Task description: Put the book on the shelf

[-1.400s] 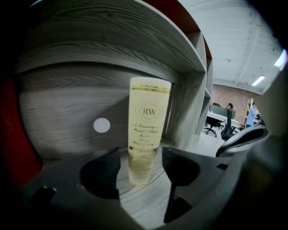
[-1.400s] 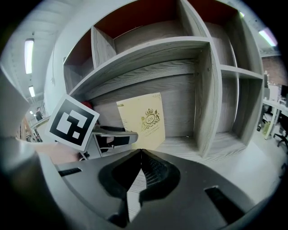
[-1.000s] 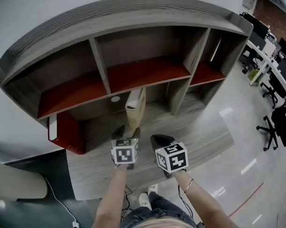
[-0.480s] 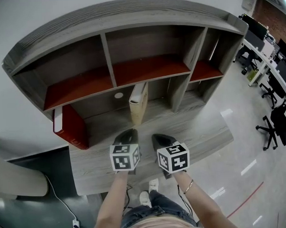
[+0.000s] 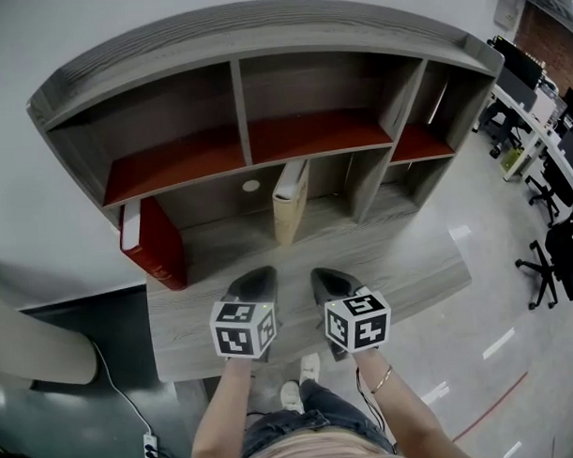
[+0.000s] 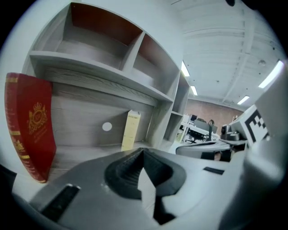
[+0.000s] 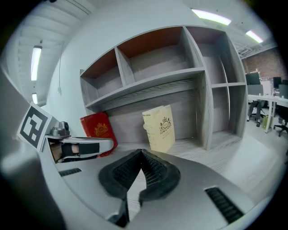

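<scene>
Head view: A person stands before a grey wooden shelf (image 5: pixel 261 35) with red-lined upper compartments, holding the left gripper (image 5: pixel 255 283) and the right gripper (image 5: pixel 331 282) side by side over the shelf's wide bottom board. Neither gripper touches anything. The cream book (image 5: pixel 290 203) stands on end on that bottom board, under the middle compartment and just left of an upright divider. A red book (image 5: pixel 156 242) stands at the left end of the same board, well apart from the cream one. Office chairs (image 5: pixel 550 252) are visible on the glossy floor at far right.

Left gripper view: The left gripper's (image 6: pixel 143 155) jaws are pressed together, with nothing between them. Beyond them the cream book (image 6: pixel 130 130) stands against the back panel, beside a small round white mark, and the red book (image 6: pixel 29 126) rises at the left edge.

Right gripper view: The right gripper's (image 7: pixel 141 155) jaws also meet at their tips and carry nothing. The cream book (image 7: pixel 159 128) stands slightly tilted on the bottom board ahead, its crest facing the camera, with the red book (image 7: pixel 99 130) to its left.
</scene>
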`<control>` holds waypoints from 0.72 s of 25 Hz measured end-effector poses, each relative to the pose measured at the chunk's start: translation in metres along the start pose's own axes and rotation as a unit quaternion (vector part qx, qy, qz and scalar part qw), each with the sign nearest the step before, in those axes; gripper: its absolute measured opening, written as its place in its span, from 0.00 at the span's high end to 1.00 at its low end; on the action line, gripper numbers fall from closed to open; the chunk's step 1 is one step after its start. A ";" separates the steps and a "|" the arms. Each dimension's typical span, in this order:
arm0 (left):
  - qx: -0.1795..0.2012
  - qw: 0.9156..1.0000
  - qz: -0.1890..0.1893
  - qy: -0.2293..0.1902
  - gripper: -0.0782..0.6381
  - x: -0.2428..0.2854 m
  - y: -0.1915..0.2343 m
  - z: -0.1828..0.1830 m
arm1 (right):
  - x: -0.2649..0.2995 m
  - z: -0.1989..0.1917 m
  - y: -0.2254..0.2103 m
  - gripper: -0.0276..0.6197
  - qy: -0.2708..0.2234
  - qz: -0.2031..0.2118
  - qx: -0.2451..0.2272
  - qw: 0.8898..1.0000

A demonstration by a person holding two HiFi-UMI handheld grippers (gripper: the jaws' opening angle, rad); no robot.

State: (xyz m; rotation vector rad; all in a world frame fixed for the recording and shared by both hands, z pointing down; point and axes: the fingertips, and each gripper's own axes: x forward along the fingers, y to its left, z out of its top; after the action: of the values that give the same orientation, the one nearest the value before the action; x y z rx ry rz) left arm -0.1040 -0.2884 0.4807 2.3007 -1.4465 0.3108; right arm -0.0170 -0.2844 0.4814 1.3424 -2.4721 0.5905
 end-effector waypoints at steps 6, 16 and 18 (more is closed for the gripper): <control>-0.006 1.000 -0.012 -0.006 0.87 -0.026 -0.008 0.002 | -0.015 0.003 0.016 0.95 -0.015 0.006 -0.013 1.000; -0.010 0.999 -0.027 -0.023 0.87 -0.067 -0.021 0.004 | -0.045 0.009 0.040 0.95 -0.036 0.016 -0.022 0.999; -0.008 0.999 -0.027 -0.027 0.87 -0.074 -0.021 0.006 | -0.051 0.009 0.044 0.94 -0.038 0.018 -0.017 0.999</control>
State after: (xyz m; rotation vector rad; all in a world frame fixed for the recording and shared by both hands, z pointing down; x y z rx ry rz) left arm -0.1177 -0.2230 0.4421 2.3481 -1.4036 0.2217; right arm -0.0272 -0.2297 0.4425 1.3346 -2.5588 0.5111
